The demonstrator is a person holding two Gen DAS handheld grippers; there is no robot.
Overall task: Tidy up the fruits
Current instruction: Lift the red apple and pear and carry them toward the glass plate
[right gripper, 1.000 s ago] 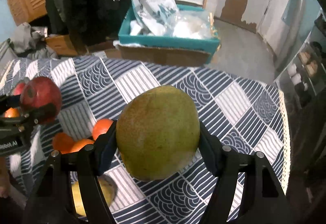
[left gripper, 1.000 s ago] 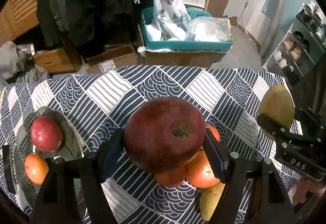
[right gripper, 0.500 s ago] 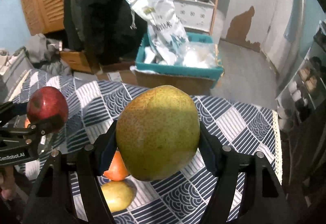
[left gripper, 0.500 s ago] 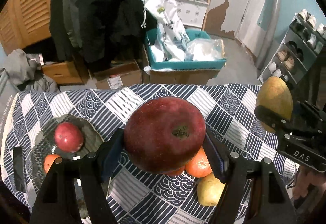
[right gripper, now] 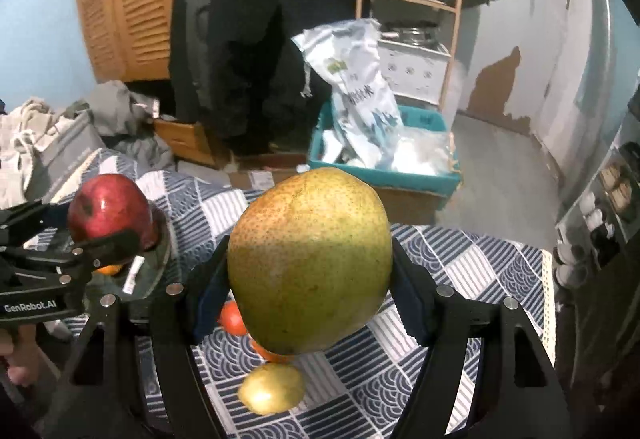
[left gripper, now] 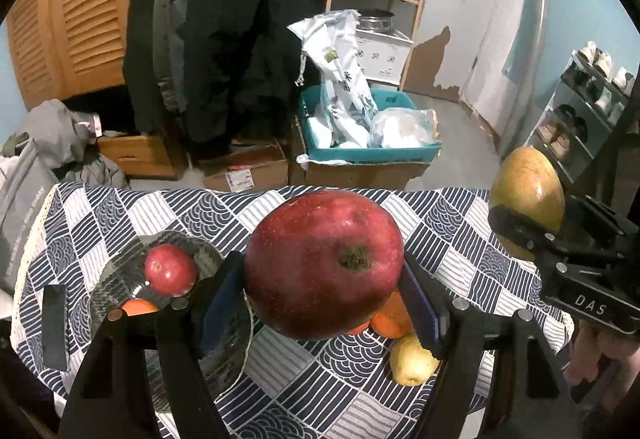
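Observation:
My left gripper (left gripper: 322, 291) is shut on a big red apple (left gripper: 323, 264), held high above the patterned table. My right gripper (right gripper: 310, 299) is shut on a large green-yellow pear (right gripper: 310, 259), also held high. Each shows in the other's view: the pear (left gripper: 528, 203) at the right, the apple (right gripper: 110, 209) at the left. A dark glass plate (left gripper: 116, 275) at the table's left holds a smaller red apple (left gripper: 170, 270) and an orange (left gripper: 138, 306). Oranges (left gripper: 394, 317) and a small yellow pear (left gripper: 412, 359) lie on the cloth below.
The table has a blue-and-white patterned cloth (left gripper: 452, 235). Behind it on the floor stand a teal crate (left gripper: 372, 155) with bags, cardboard boxes (left gripper: 244, 171), hanging coats, a wooden shelf and a shoe rack (left gripper: 588, 107) at the right.
Both grippers have risen with their fruit and drawn back; the table and plate look smaller and lower, and more of the room shows behind.

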